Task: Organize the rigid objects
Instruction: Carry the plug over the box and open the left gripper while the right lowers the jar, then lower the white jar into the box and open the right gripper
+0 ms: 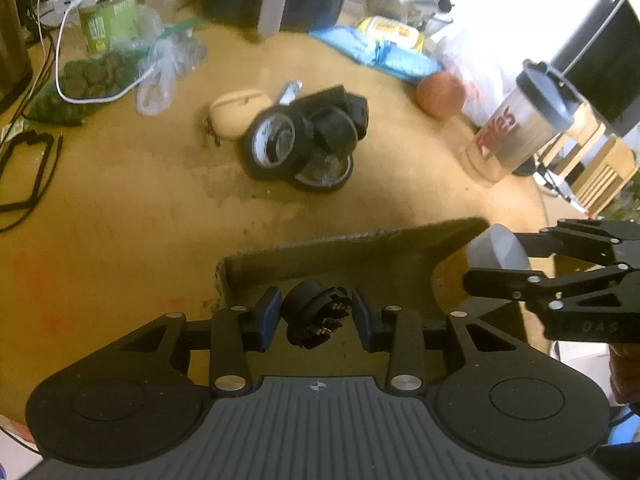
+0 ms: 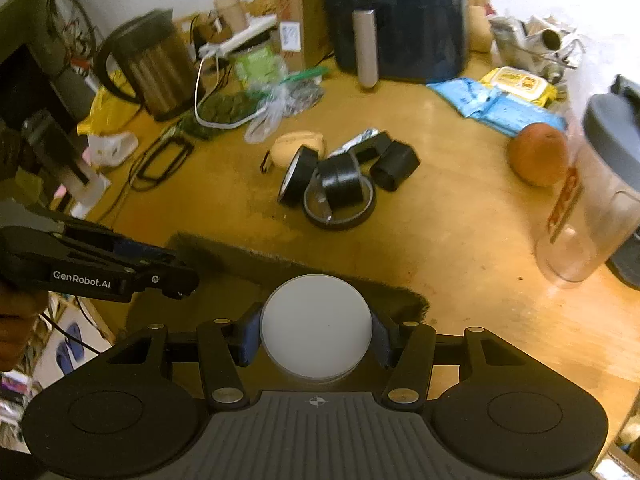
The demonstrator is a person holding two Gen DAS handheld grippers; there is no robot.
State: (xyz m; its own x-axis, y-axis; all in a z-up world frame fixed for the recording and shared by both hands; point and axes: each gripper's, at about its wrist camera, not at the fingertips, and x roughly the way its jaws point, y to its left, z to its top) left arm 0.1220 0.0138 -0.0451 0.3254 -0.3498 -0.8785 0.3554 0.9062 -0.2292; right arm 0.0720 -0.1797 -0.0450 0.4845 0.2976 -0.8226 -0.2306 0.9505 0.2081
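My left gripper is open over a cardboard box; a black round part sits between its fingers with gaps on both sides. My right gripper is shut on a white round puck above the box's far wall; it also shows in the left wrist view with the puck. A pile of black tape rolls and parts lies mid-table, also seen in the right wrist view, next to a beige case.
A clear shaker bottle and an orange fruit stand right. Blue and yellow wipe packs, a dark air fryer, a kettle, plastic bags, a green jar and cables ring the wooden table.
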